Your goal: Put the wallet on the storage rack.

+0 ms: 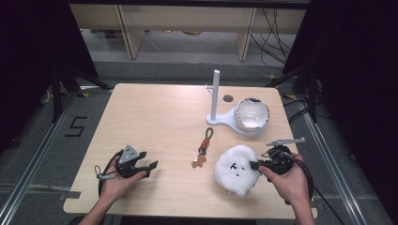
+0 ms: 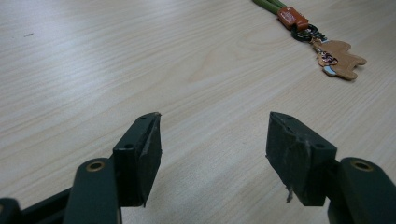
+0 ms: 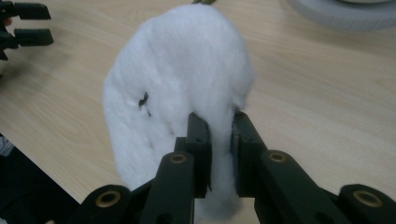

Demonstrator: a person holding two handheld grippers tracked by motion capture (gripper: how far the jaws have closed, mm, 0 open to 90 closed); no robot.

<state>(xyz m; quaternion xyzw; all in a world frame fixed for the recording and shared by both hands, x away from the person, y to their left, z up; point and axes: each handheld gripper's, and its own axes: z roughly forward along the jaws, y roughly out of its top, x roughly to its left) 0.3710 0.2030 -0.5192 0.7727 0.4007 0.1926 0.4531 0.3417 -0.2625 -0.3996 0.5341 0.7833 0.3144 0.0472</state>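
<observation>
A white fluffy plush pouch (image 1: pixel 237 168) with small black face marks hangs tilted just above the table's front right. My right gripper (image 1: pixel 256 165) is shut on its edge; in the right gripper view the two black jaws pinch a fold of the white fluff (image 3: pixel 187 79). My left gripper (image 1: pixel 151 167) rests at the front left with its jaws wide apart and bare wood between its fingertips (image 2: pixel 140 154). A keychain (image 1: pixel 203 149) with an olive loop, an orange tag and a brown bear charm (image 2: pixel 340 58) lies between the two grippers.
A white stand (image 1: pixel 215 98) with an upright post and side peg sits at the back right. On its base sits a round shiny bowl-like piece (image 1: pixel 252 114). A small dark round spot (image 1: pixel 228 98) marks the tabletop beside the post.
</observation>
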